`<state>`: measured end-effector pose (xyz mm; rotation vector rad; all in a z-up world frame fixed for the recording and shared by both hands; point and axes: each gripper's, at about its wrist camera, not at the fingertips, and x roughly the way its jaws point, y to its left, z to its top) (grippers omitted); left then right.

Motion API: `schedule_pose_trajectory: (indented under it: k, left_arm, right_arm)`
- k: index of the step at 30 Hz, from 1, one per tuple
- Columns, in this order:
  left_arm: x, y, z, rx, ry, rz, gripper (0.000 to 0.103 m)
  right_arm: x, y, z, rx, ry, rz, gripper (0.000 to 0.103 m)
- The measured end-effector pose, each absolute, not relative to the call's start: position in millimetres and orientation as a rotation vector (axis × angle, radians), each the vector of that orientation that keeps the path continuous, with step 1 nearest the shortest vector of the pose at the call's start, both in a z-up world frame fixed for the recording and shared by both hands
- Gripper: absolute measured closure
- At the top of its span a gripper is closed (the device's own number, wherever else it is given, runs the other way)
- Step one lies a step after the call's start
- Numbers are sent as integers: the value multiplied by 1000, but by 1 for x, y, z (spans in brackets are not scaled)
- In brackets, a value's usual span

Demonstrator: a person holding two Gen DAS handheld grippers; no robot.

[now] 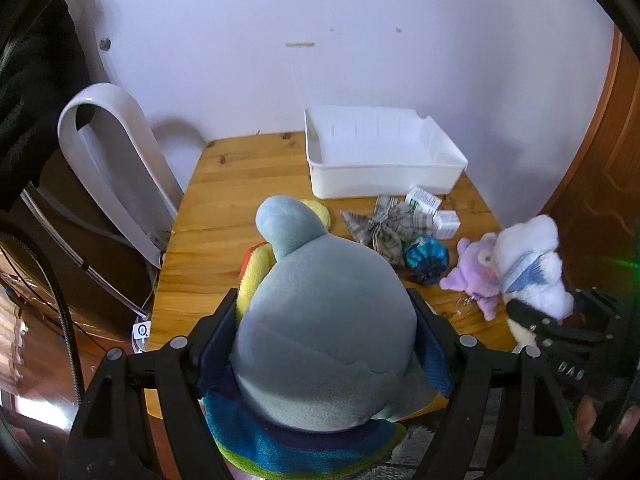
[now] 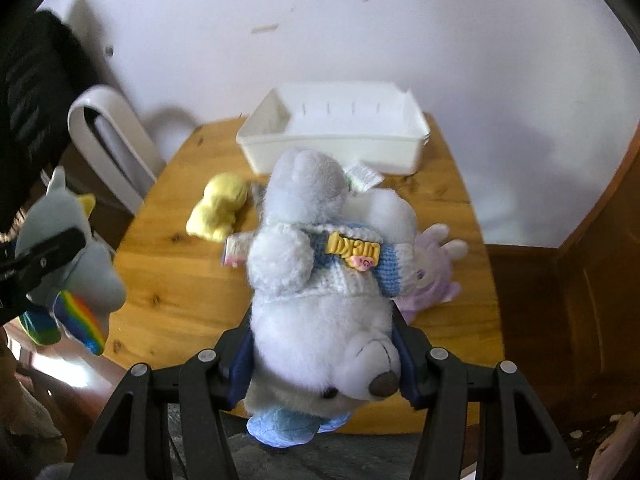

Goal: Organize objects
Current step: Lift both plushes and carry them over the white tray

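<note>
White bin (image 1: 384, 168) bare inside, toys (image 1: 476, 276) lying outside it

I can read little here: a yellow badge (image 2: 352, 251) on the white plush bear's (image 2: 320, 300) blue scarf spells "lucky", upside down to me; a small white tag (image 1: 142, 330) at the table's (image 1: 208, 240) left edge shows "Q"; box print is too blurred
</note>
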<state>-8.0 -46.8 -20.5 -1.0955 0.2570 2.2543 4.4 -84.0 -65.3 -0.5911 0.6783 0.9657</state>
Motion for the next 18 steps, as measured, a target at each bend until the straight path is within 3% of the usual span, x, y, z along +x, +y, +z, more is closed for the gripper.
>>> schedule_pose_trajectory:
  k: [18]
  left_arm:
    - [-49, 7, 60, -944, 358, 2312, 22]
  right_arm:
    - [21, -65, 65, -556, 482, 1039, 45]
